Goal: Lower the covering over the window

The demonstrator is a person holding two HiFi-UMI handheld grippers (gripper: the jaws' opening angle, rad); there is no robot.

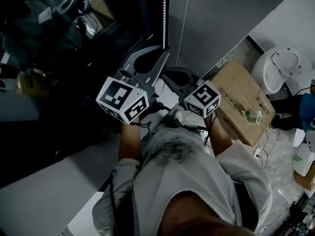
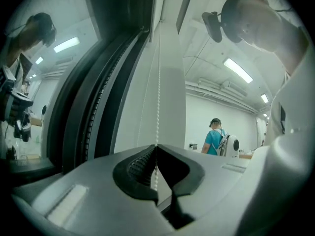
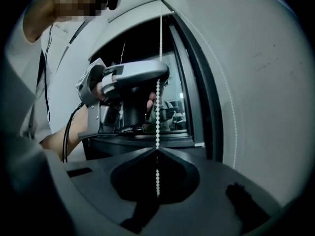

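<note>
The greatest risk is judged to be a slip. The chain [image 3: 157, 113] is thin and beaded, and it is held only by the very tips of the jaws, so a sharp pull could draw the beads through the pads and the covering would not be moved. A second risk is the wrong strand: another strand [image 3: 231, 127] hangs just beside the wall, apart from the held one. Which of the two lowers the covering cannot be told, and a pull on the wrong one would raise it. A pull away from the vertical could also jam the chain at its top, which is out of view.

The left gripper [image 2: 156, 147] is closed on the chain, with the beads pinched where the jaw tips meet. The right gripper [image 3: 157, 150] is closed on the same strand in the same way, lower down, and a few beads are seen hanging below its tips. In the right gripper view the left gripper is seen directly above, so the strand is stretched straight between the two.

Both grippers are pointed about level toward the window [image 3: 177, 102]. In the head view the two marker cubes are held near each other before the chest, and both forearms are bent upward to them.

The covering itself is not made out. The glass appears uncovered as far as it is shown, so the covering is presumed to be rolled up above.
</note>
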